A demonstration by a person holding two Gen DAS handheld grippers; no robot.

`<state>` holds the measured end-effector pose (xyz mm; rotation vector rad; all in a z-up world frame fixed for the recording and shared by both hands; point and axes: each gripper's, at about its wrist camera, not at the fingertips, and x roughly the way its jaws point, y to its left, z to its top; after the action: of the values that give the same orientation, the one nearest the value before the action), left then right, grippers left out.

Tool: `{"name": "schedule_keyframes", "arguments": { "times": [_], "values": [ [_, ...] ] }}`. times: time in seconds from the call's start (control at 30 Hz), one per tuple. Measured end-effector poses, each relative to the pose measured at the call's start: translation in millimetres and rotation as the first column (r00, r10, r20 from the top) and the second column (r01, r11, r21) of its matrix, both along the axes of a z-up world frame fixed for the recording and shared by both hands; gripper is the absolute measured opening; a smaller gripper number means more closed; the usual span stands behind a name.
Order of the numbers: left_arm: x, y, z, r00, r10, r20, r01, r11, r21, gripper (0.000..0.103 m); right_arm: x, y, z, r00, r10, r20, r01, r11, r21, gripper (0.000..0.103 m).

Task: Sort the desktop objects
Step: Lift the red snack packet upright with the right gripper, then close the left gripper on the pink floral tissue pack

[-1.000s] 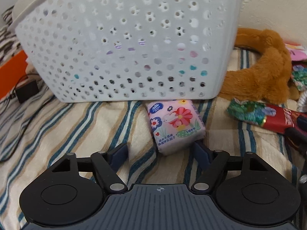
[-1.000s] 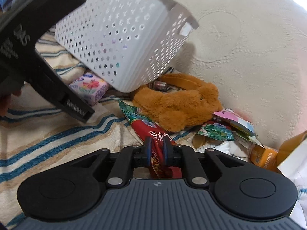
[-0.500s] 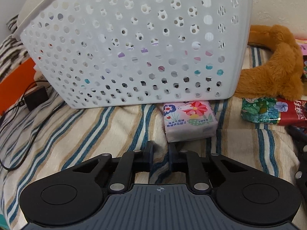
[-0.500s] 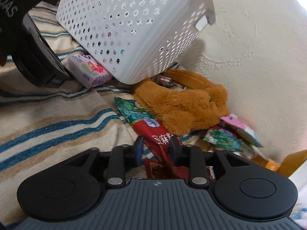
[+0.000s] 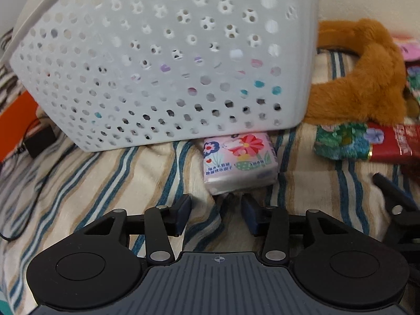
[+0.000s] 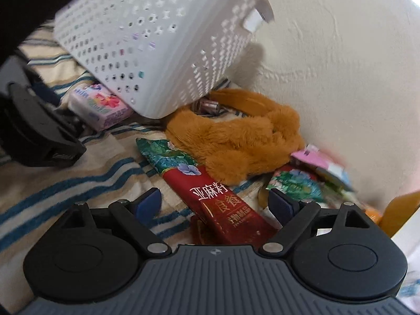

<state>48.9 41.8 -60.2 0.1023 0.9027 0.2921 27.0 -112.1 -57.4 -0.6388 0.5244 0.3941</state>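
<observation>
A pink floral tissue pack (image 5: 239,163) lies on the striped cloth against the foot of a white perforated basket (image 5: 162,60). My left gripper (image 5: 215,208) is open and empty just in front of the pack. The pack also shows in the right wrist view (image 6: 101,106) beside the basket (image 6: 157,39). My right gripper (image 6: 214,204) is open wide, its fingers on either side of a red and green snack packet (image 6: 210,194) that lies on the cloth. The packet also shows in the left wrist view (image 5: 367,144).
A brown plush headband (image 6: 236,141) lies behind the packet, by a cream wall (image 6: 341,78). More packets (image 6: 309,176) and an orange box (image 6: 396,210) sit at the right. A black adapter and cable (image 5: 39,141) lie left of the basket. Batteries (image 6: 208,106) lie under the basket edge.
My right gripper was shut on the red packet and has opened wide. My left gripper closed to a narrow gap half a second ago and has reopened partway near the tissue pack.
</observation>
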Motion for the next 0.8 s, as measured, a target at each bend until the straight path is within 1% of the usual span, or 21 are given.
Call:
{"name": "schedule_keyframes", "arguments": {
  "times": [0.03,0.1,0.13,0.17,0.2,0.23,0.27,0.33,0.37,0.4,0.53,0.6,0.73,0.77,0.8],
  "values": [
    [1,2,0,1.000,0.001,0.002,-0.001,1.000,-0.009,0.058,2,-1,-1,1.000,-0.007,-0.011,0.008,1.000,0.015,0.090],
    [1,1,0,1.000,-0.006,0.008,0.006,1.000,-0.002,0.056,8,-1,-3,1.000,-0.012,-0.026,0.013,0.999,0.036,0.086],
    [0,1,0,1.000,-0.007,0.011,0.007,1.000,0.003,0.049,9,-1,-3,0.999,-0.002,-0.041,0.004,0.999,0.050,0.071],
    [0,1,0,1.000,-0.004,0.016,0.004,1.000,0.008,0.035,10,0,-3,0.998,0.012,-0.057,-0.009,0.999,0.053,0.048],
    [-1,3,0,1.000,-0.001,0.022,0.001,1.000,0.010,0.026,10,2,-5,0.998,0.020,-0.058,-0.018,0.999,0.039,0.041],
    [-2,5,1,1.000,0.008,0.028,-0.008,1.000,0.009,0.020,7,6,-6,0.999,0.028,-0.044,-0.027,0.999,0.016,0.028],
    [-3,9,2,0.999,0.018,0.034,-0.018,1.000,0.005,0.011,5,9,-8,0.999,0.040,-0.033,-0.040,0.999,-0.004,0.025],
    [-5,17,4,0.999,0.023,0.043,-0.021,0.999,-0.030,0.005,2,11,-10,0.999,0.044,-0.014,-0.044,0.999,-0.014,0.023],
    [-7,20,5,0.998,0.022,0.051,-0.020,0.999,-0.038,0.003,1,8,-8,0.999,0.041,-0.013,-0.041,0.999,0.001,0.020],
    [-9,21,6,0.998,0.021,0.057,-0.019,0.999,-0.042,0.001,1,6,-7,0.999,0.037,-0.009,-0.037,0.999,0.016,0.019],
    [-16,18,9,0.996,0.012,0.091,-0.010,1.000,-0.016,0.000,-10,1,1,0.999,0.040,0.035,-0.042,0.998,0.045,0.016],
    [-20,16,12,0.995,0.006,0.104,-0.006,1.000,-0.004,0.000,-17,0,5,0.998,0.054,0.035,-0.056,0.997,0.051,0.016],
    [-31,18,19,0.992,0.001,0.130,0.001,1.000,-0.015,0.000,-30,-3,9,0.996,0.061,0.059,-0.063,0.997,0.039,0.016],
    [-39,25,23,0.990,-0.002,0.138,0.005,1.000,-0.021,0.000,-32,-5,10,0.996,0.056,0.066,-0.059,0.997,0.043,0.016],
    [-42,20,25,0.989,-0.005,0.146,0.008,1.000,-0.025,0.000,-33,-6,11,0.996,0.051,0.072,-0.055,0.997,0.047,0.016]
  ]
}}
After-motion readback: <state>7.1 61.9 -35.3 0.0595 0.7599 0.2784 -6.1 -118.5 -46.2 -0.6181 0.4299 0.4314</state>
